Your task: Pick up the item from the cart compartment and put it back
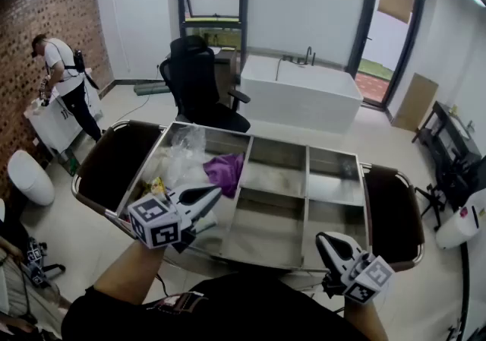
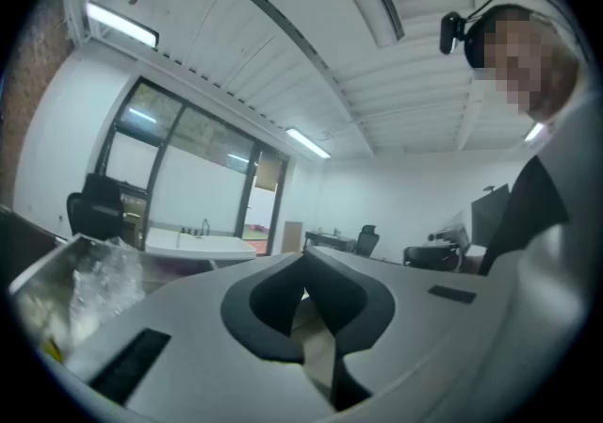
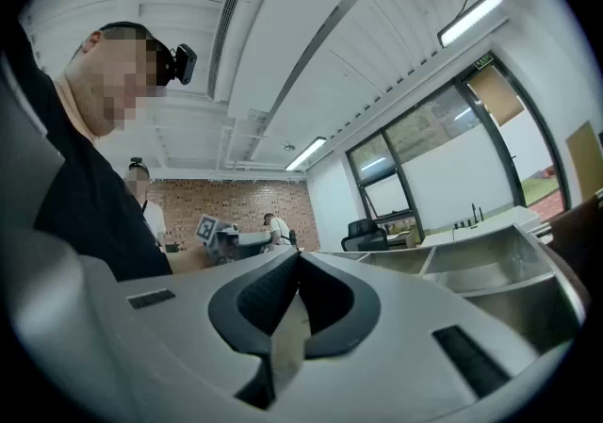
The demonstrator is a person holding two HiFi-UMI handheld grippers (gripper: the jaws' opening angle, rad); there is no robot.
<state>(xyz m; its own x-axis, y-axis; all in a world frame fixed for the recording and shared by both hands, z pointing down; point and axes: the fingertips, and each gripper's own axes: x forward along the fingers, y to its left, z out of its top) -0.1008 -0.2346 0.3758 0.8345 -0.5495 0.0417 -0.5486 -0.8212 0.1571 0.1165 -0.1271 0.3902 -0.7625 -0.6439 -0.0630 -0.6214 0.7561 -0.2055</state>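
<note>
A steel cart (image 1: 304,148) with several compartments stands in front of me. Its far left compartment holds a purple item (image 1: 225,171), crumpled clear plastic bags (image 1: 182,153) and a small yellow packet (image 1: 157,186). My left gripper (image 1: 216,192) hovers over the near left compartment, pointing toward the purple item, shut and empty. In the left gripper view its jaws (image 2: 303,266) meet, with the plastic (image 2: 99,284) off to the left. My right gripper (image 1: 323,239) is at the cart's near right edge, shut with nothing in it (image 3: 299,261); the cart's bins (image 3: 490,266) lie to its right.
Black side trays flank the cart at the left (image 1: 114,161) and right (image 1: 395,210). Behind it stand a black office chair (image 1: 199,81) and a white tub-like counter (image 1: 304,93). A person (image 1: 64,77) works at the far left by the brick wall.
</note>
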